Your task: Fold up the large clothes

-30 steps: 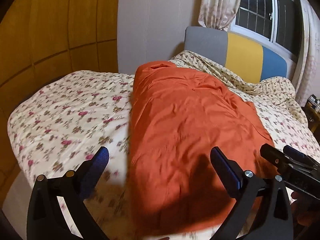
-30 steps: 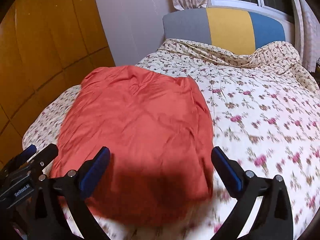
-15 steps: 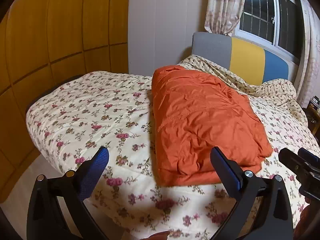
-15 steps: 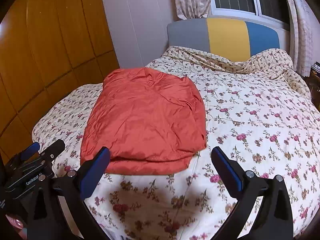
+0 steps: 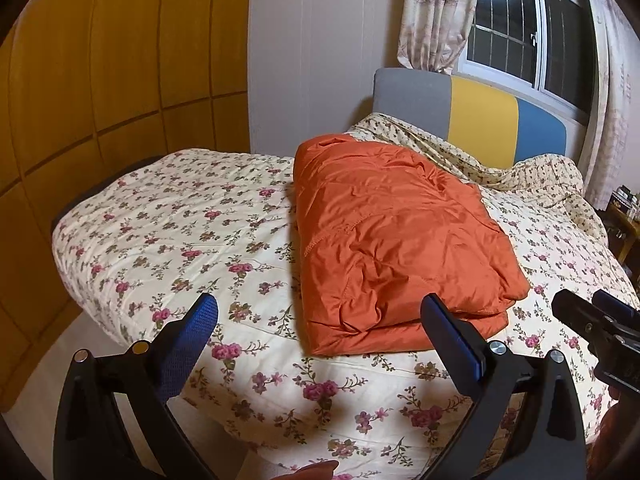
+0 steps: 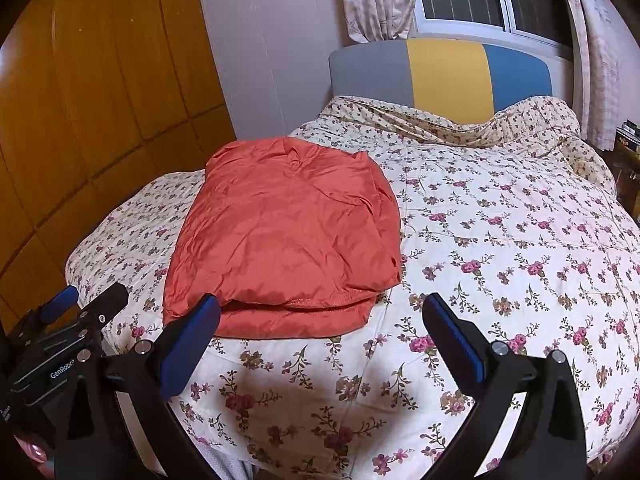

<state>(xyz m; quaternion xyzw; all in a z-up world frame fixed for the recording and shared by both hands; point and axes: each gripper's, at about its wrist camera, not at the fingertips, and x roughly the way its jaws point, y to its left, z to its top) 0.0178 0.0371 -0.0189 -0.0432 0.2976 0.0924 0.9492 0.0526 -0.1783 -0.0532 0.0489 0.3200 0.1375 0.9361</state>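
Bedroom at night, warm indoor light. Wood-panelled wall (image 5: 100, 100) along the left, plain pale wall (image 5: 320, 60) behind. Bed (image 6: 520, 240) under a cream flowery quilt, headboard (image 6: 444, 72) in grey, yellow and blue blocks. Barred window (image 5: 520, 44) above it, dark outside, patterned curtains (image 5: 436, 12) either side. Pale floor (image 5: 36, 376) at the bed's near left corner.

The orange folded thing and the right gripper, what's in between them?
Only flowery quilt, as the right wrist view shows. The right gripper is open and empty, just short of the orange garment.
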